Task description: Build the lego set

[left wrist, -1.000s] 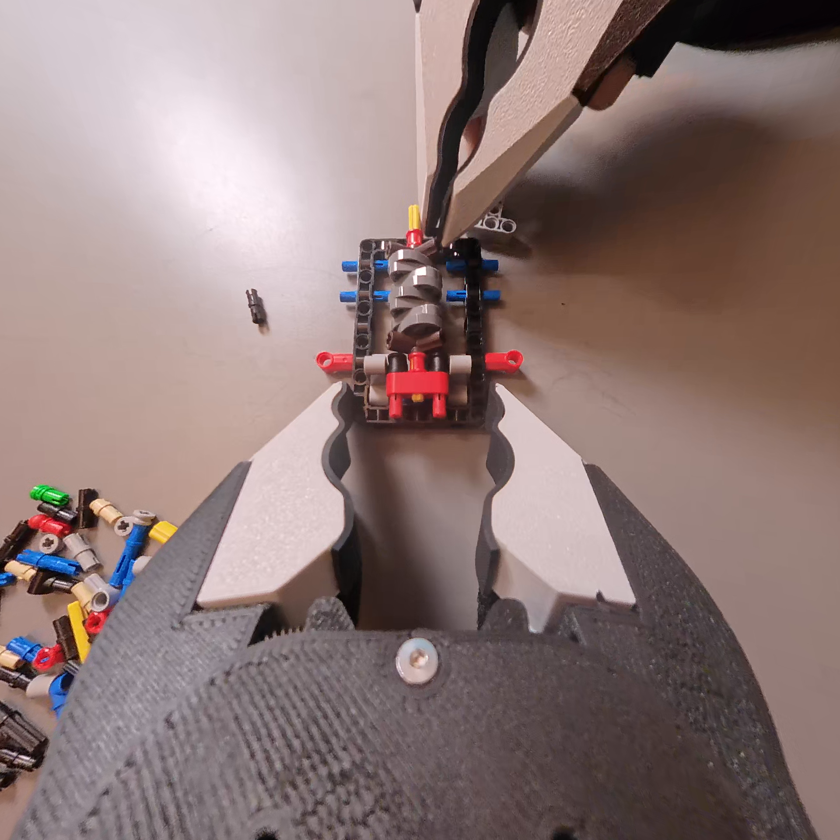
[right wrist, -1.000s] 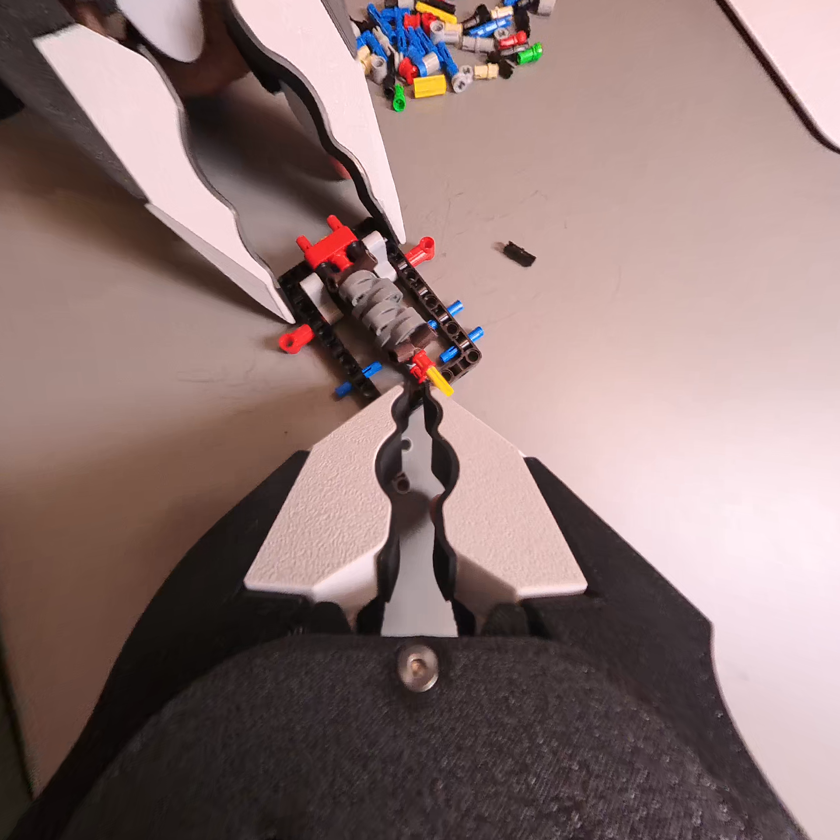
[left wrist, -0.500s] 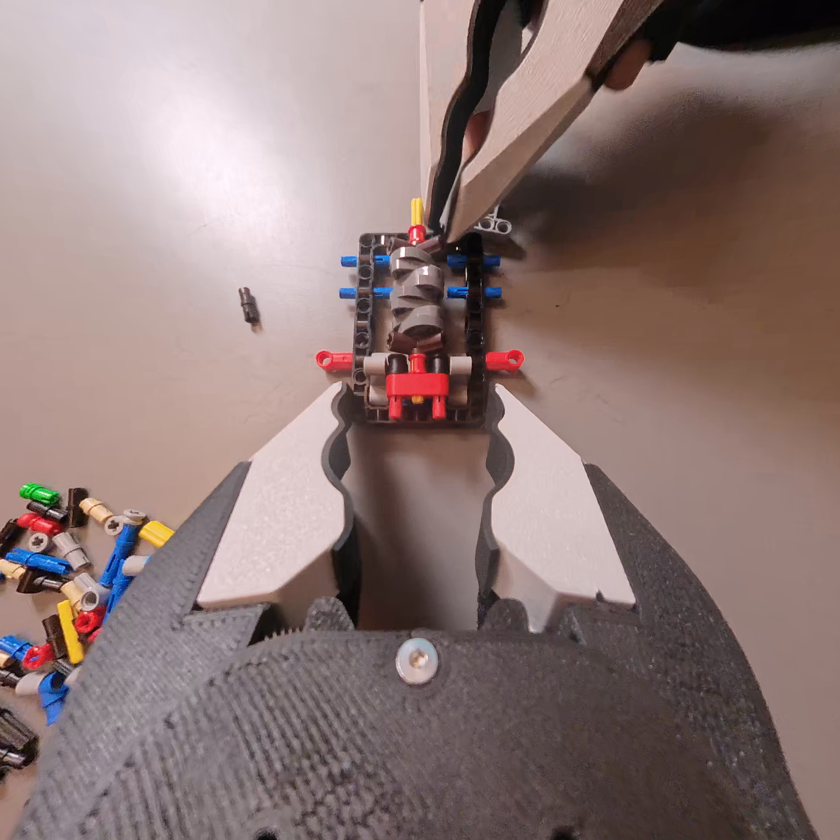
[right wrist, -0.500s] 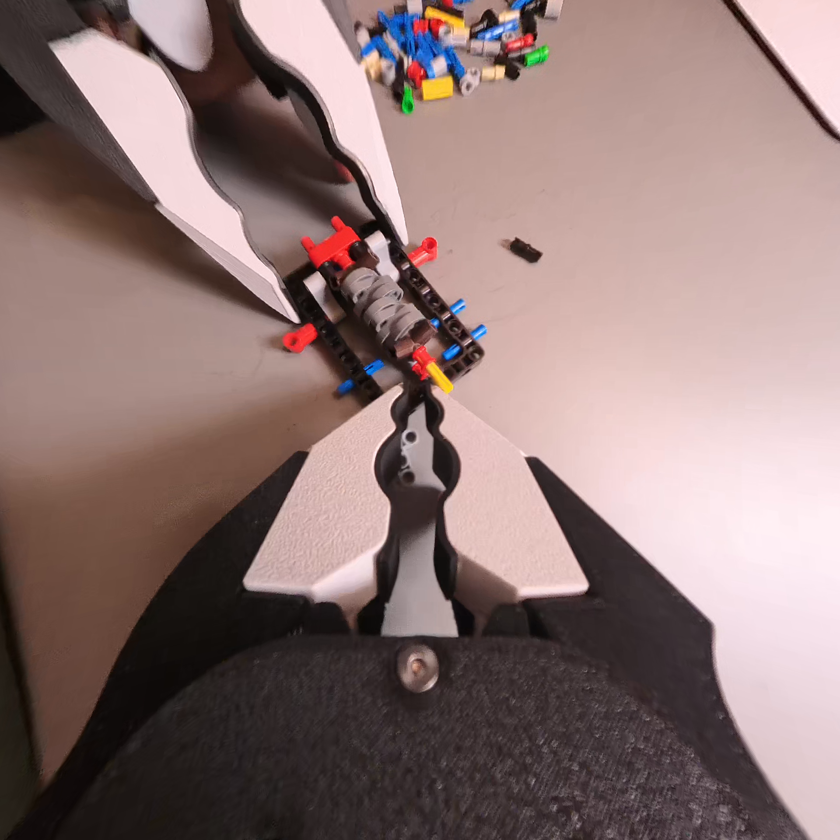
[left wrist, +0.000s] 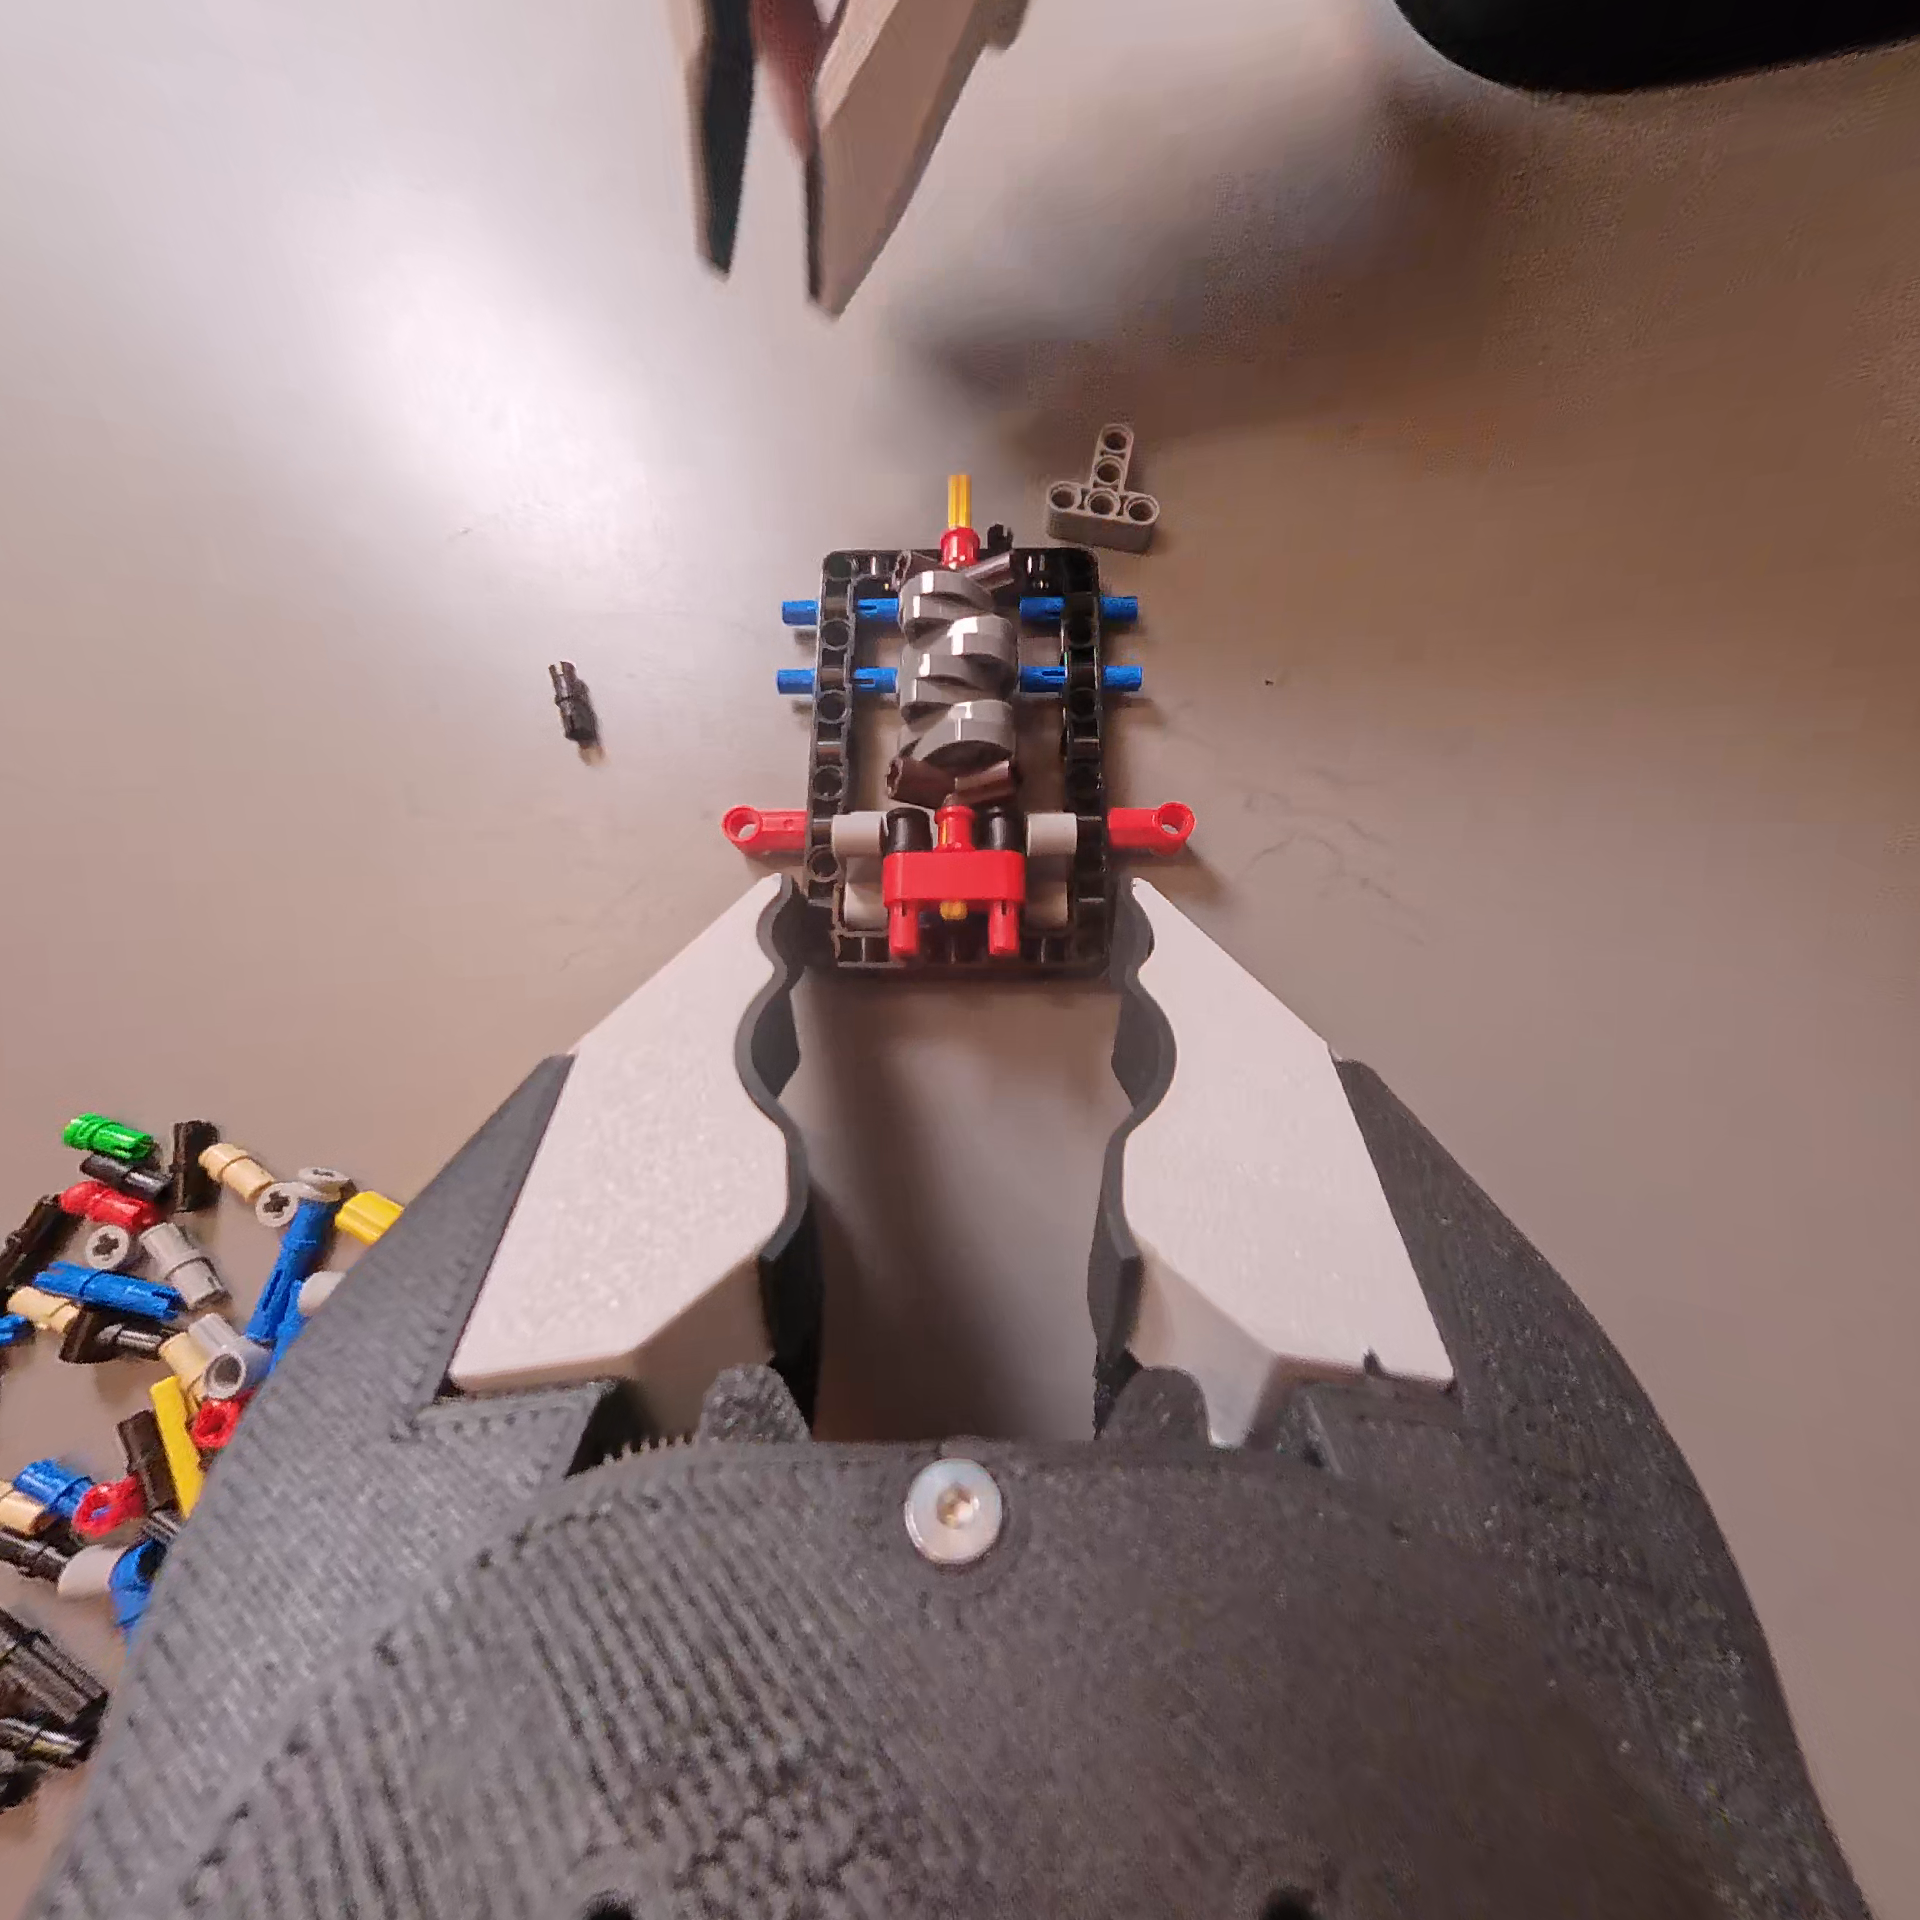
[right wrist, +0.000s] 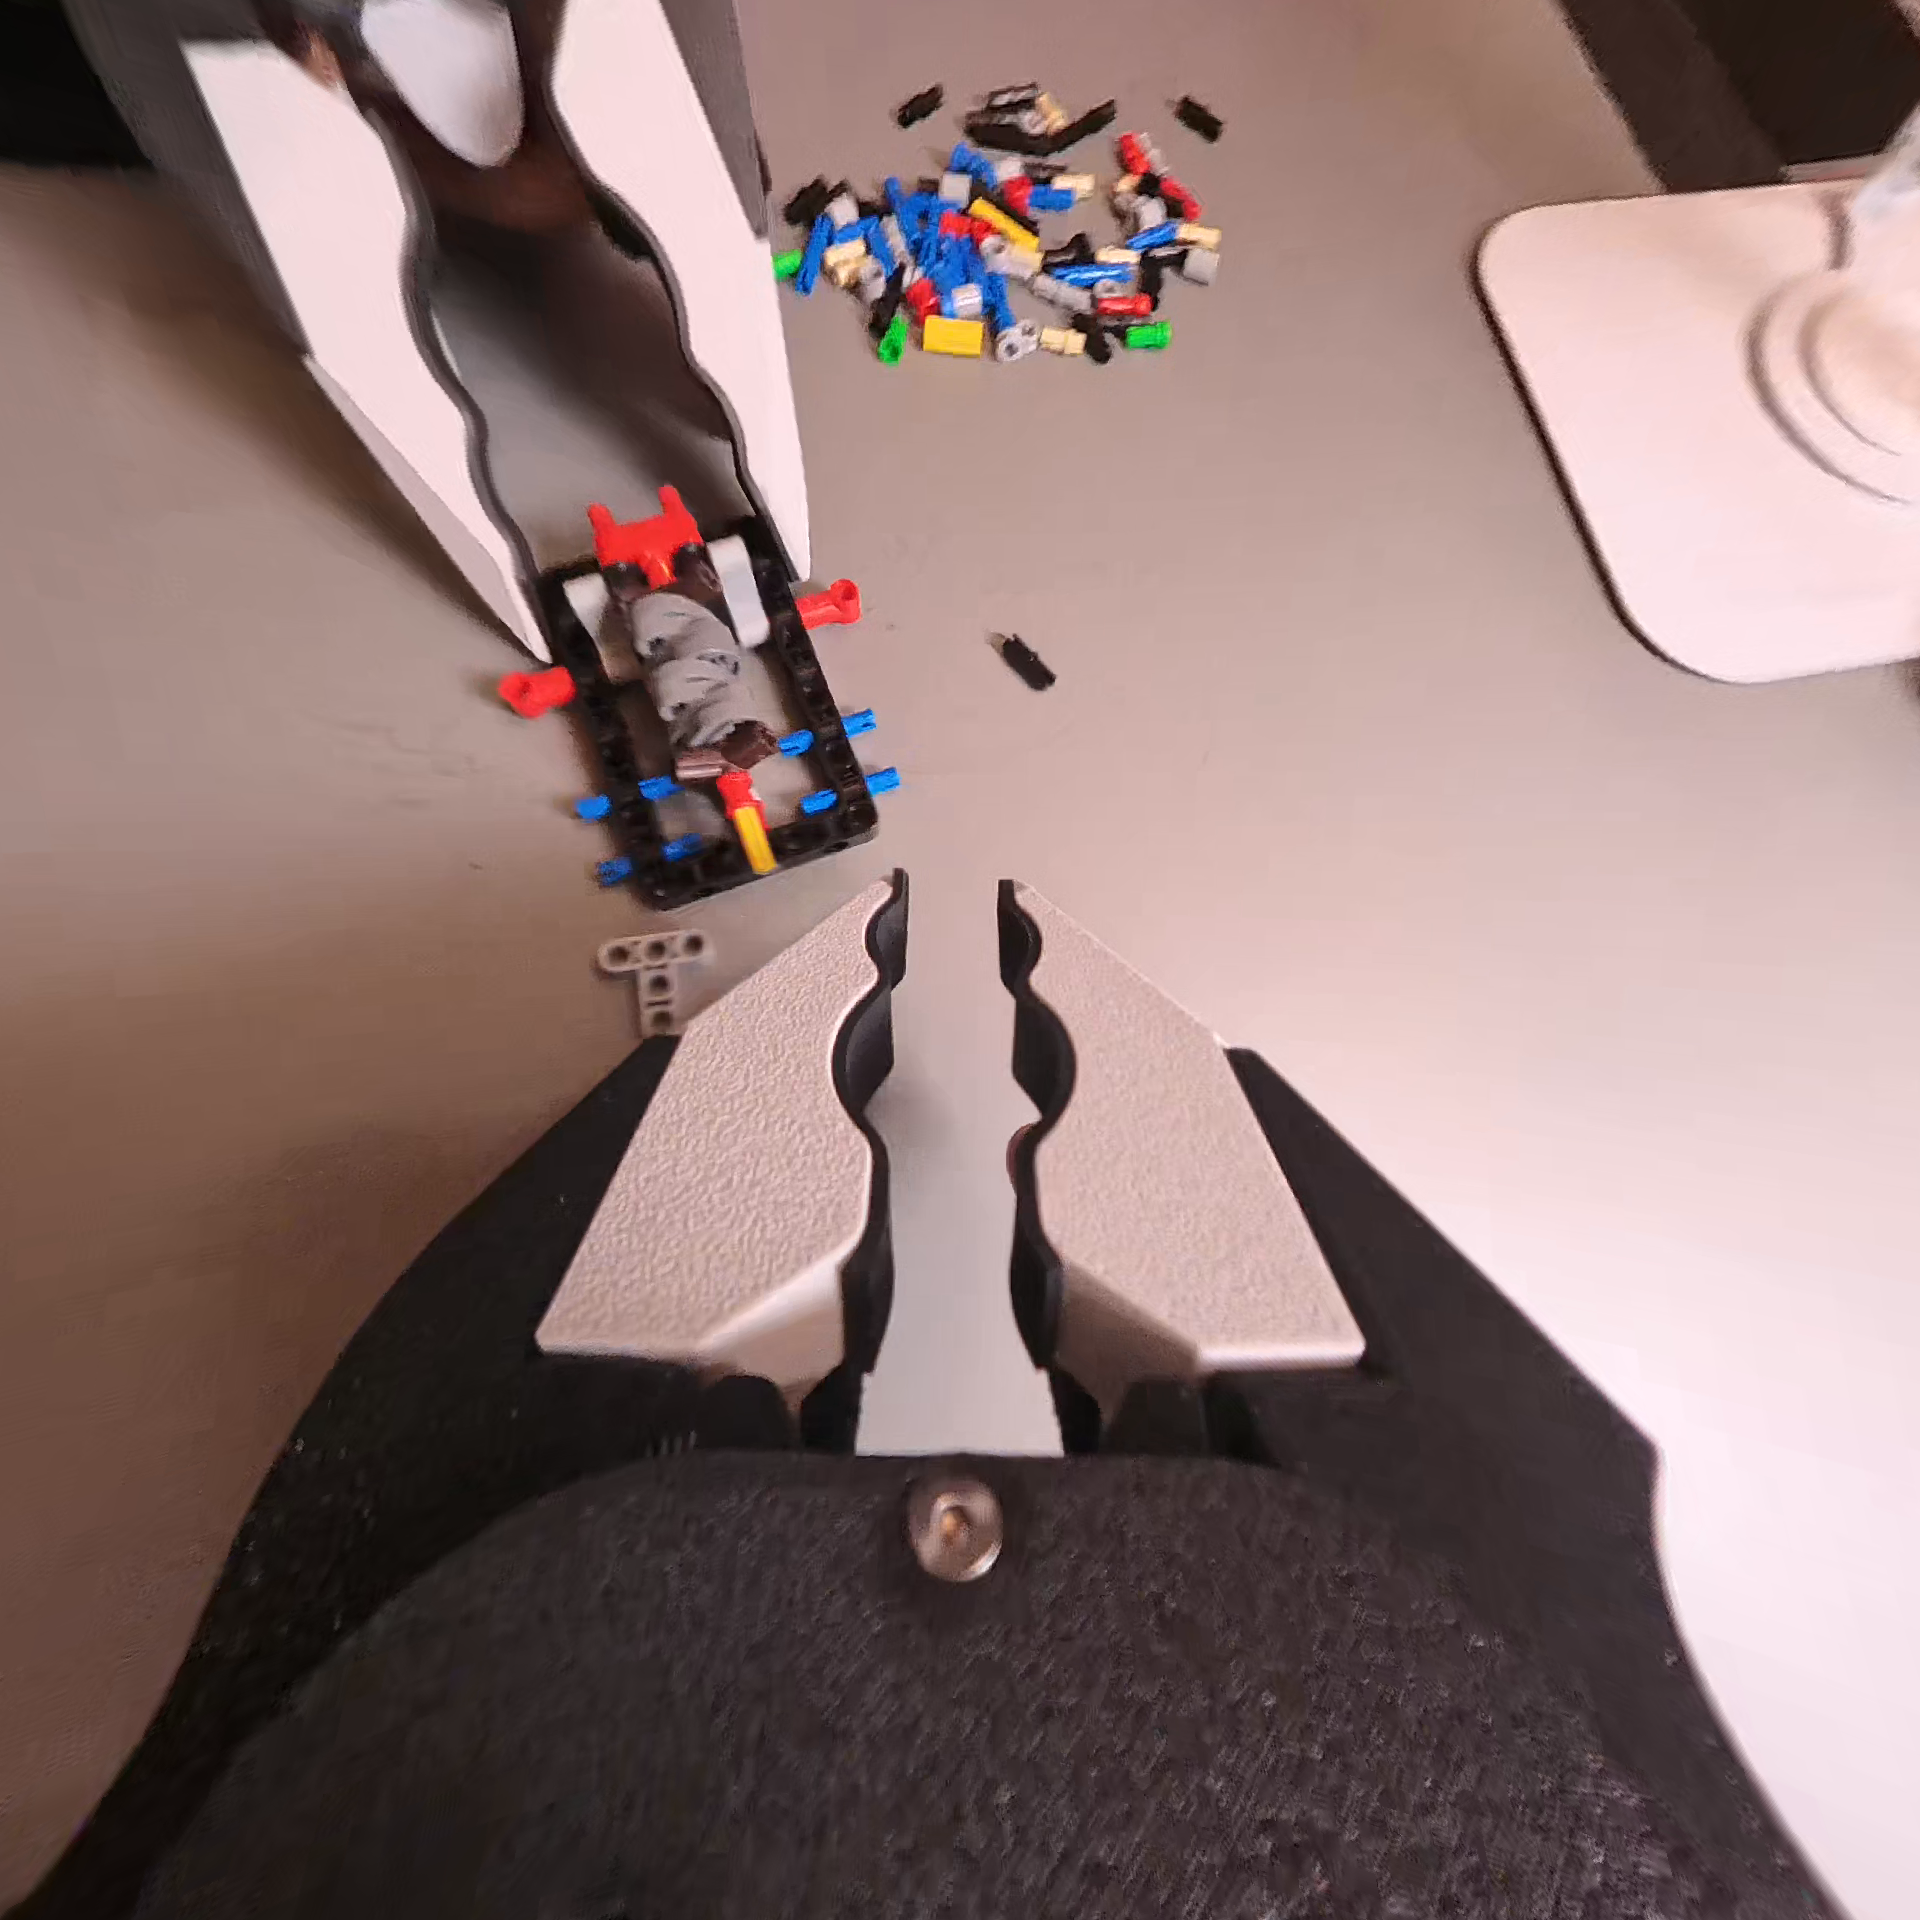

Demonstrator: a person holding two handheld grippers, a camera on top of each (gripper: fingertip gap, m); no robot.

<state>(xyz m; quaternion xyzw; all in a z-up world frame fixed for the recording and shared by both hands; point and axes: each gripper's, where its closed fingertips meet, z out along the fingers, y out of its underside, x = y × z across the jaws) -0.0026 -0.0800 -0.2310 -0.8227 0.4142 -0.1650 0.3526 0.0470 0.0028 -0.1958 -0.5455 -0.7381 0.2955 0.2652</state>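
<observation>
what changed: 1 second ago the right gripper (right wrist: 951, 899) was pinched down at the far end of the black frame (left wrist: 1081, 727), right by the yellow axle (left wrist: 958, 499). Now it's lifted off and backed away, blurry from the motion in the left wrist view.

right jaws: parted, nothing between them.

dropped piece: the grey T-shaped beam (left wrist: 1103, 497) that sat under the fingers before now lies bare on the table (left wrist: 312, 416), just beside the frame's far corner, not attached.

left gripper (left wrist: 961, 914): hasn't budged, both fingertips hugging the near end of the frame, 1 on each side, pinning it flat. Jaws are spread as wide as the frame and clamped against it.

the build: frame flat on the table, grey crank stack (left wrist: 954, 675) down the middle, red connector (left wrist: 954, 878) at the near end, 4 blue pins (left wrist: 805, 611) and 2 red ones (left wrist: 756, 828) poking out the sides.

loose stuff: a lone black pin (left wrist: 571, 701) left of the frame, and the parts pile (right wrist: 997, 255) well off.

what it means: looks like the T-beam didn't go on, or was just parked. My guess is it needs re-grabbing, or another piece from the pile comes next.
</observation>
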